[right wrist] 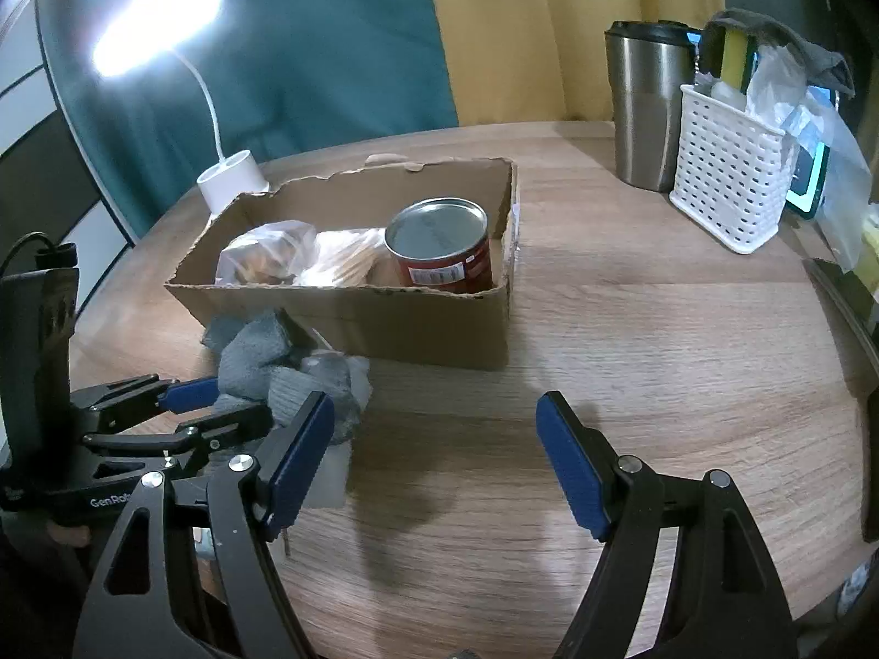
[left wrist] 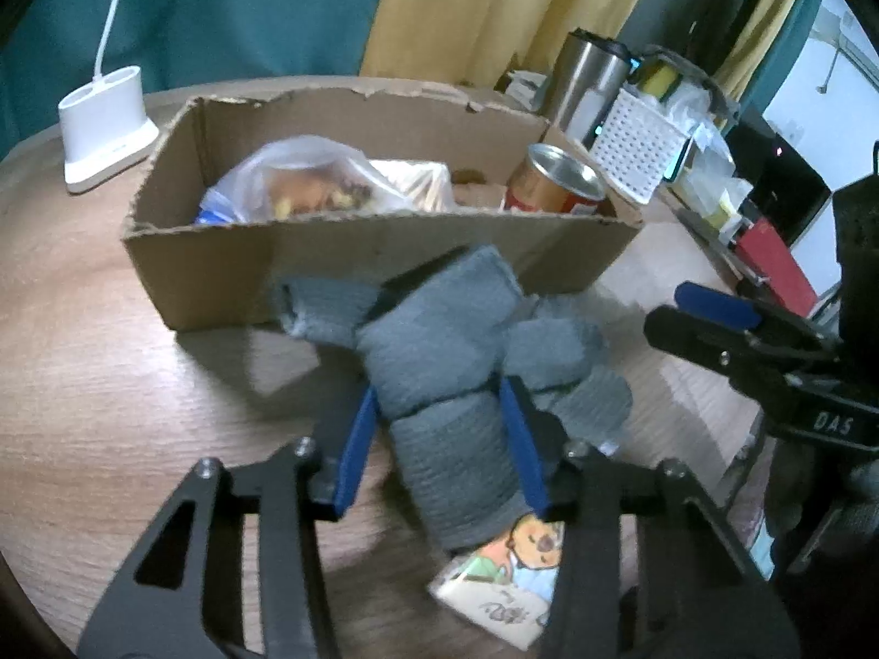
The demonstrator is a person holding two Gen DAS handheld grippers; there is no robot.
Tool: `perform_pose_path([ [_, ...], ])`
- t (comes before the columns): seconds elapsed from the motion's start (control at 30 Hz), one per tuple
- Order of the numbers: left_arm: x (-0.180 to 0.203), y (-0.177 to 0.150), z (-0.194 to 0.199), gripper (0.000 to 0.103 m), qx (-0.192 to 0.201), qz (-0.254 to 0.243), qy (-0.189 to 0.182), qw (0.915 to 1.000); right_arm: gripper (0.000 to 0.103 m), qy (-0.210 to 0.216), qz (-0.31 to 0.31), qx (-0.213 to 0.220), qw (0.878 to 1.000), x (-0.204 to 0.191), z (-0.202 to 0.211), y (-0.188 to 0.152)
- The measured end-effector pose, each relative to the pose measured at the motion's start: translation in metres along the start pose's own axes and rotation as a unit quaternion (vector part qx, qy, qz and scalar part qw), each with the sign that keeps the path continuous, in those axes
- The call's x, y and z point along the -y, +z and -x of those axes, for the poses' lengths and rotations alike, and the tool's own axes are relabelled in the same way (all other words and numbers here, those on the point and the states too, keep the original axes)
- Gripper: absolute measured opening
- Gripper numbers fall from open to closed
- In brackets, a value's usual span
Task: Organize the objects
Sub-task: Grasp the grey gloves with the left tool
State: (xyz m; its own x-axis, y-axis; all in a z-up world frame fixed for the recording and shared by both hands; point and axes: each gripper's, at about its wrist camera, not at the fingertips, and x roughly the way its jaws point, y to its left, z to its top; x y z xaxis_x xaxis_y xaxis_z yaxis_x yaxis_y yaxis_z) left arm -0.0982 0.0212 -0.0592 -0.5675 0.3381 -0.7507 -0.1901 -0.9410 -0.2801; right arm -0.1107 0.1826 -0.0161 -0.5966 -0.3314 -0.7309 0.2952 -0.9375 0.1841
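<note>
My left gripper [left wrist: 439, 403] is shut on a bundle of grey socks [left wrist: 439, 357], held just in front of the open cardboard box [left wrist: 351, 269]. A cartoon paper label [left wrist: 505, 576] hangs from the socks' near end. The box holds a red can [left wrist: 555, 181] at its right end, a clear plastic bag of food [left wrist: 307, 176] and a packet. In the right wrist view my right gripper [right wrist: 434, 439] is open and empty over bare table, right of the left gripper [right wrist: 220, 406] and the socks [right wrist: 285, 368], in front of the box [right wrist: 384, 318] with the can [right wrist: 439, 247].
A white lamp base [left wrist: 104, 121] stands left of the box. A steel tumbler [right wrist: 643, 104] and a white perforated basket [right wrist: 725, 192] with a sponge and bags stand at the back right. A red book [left wrist: 774, 263] and dark items lie at the right edge.
</note>
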Motion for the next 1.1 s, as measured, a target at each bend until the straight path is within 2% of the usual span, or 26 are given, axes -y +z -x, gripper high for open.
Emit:
perform_pose_path([
  [0.13, -0.004, 0.001, 0.015, 0.044, 0.021, -0.006, 0.001, 0.9998, 0.079, -0.002, 0.003, -0.001, 1.0, -0.004, -0.001, 0.001],
  [0.47, -0.027, -0.003, 0.036, 0.043, 0.04, 0.008, 0.011, 0.9991, 0.079, -0.001, 0.017, -0.012, 1.0, -0.026, -0.01, 0.005],
  [0.8, -0.045, -0.007, 0.054, 0.043, 0.061, 0.009, 0.025, 0.9977, 0.079, 0.007, 0.035, -0.048, 0.998, -0.045, -0.038, 0.002],
  [0.87, -0.046, -0.007, 0.055, 0.043, 0.062, 0.01, 0.025, 0.9977, 0.074, 0.011, 0.039, -0.058, 0.998, -0.048, -0.044, 0.001],
  [0.9, -0.047, -0.008, 0.056, 0.043, 0.063, 0.01, 0.025, 0.9977, 0.067, 0.012, 0.041, -0.061, 0.997, -0.049, -0.046, 0.0],
  [0.97, -0.047, -0.008, 0.058, 0.043, 0.065, 0.009, 0.025, 0.9975, 0.06, 0.018, 0.043, -0.071, 0.996, -0.051, -0.049, -0.001],
  [1.03, -0.046, -0.007, 0.061, 0.043, 0.069, 0.008, 0.025, 0.9973, 0.045, 0.03, 0.05, -0.074, 0.996, -0.055, -0.05, -0.003],
  [1.1, -0.045, -0.005, 0.064, 0.043, 0.073, 0.007, 0.025, 0.997, 0.04, 0.032, 0.059, -0.074, 0.995, -0.06, -0.048, -0.002],
])
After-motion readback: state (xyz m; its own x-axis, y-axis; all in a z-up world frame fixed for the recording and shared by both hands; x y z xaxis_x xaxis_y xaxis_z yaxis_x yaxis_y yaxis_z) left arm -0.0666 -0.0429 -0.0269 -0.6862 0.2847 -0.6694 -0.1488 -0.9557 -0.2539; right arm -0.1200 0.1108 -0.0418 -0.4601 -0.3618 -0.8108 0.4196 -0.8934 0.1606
